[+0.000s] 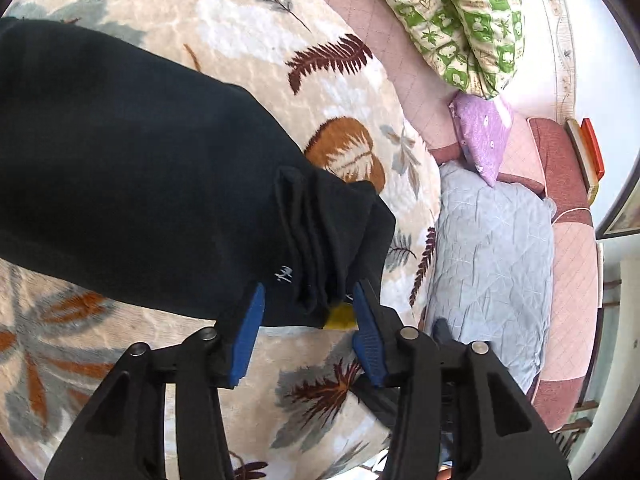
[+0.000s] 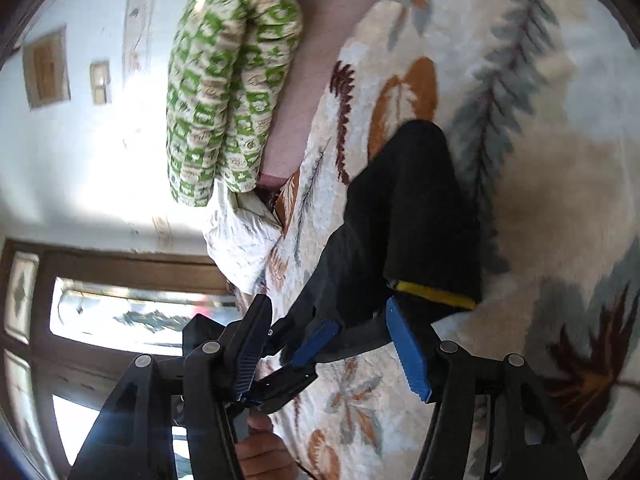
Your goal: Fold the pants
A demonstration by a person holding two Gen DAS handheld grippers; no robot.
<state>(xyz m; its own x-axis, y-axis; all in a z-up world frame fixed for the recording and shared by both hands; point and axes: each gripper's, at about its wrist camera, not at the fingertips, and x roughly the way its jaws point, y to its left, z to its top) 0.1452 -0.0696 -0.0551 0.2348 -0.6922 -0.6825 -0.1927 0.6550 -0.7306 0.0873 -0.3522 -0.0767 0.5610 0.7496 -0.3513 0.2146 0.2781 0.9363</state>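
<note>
Left wrist: soft bunched pants (image 1: 160,184) (black)

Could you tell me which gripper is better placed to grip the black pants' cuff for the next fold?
Left: the left gripper already has the pants cuff between its blue fingers; the right gripper is open beside it.

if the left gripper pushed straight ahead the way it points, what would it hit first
Likely the bunched black fabric pants, already between the left gripper pads; beyond them lies the leaf-patterned fleece blanket.
</note>
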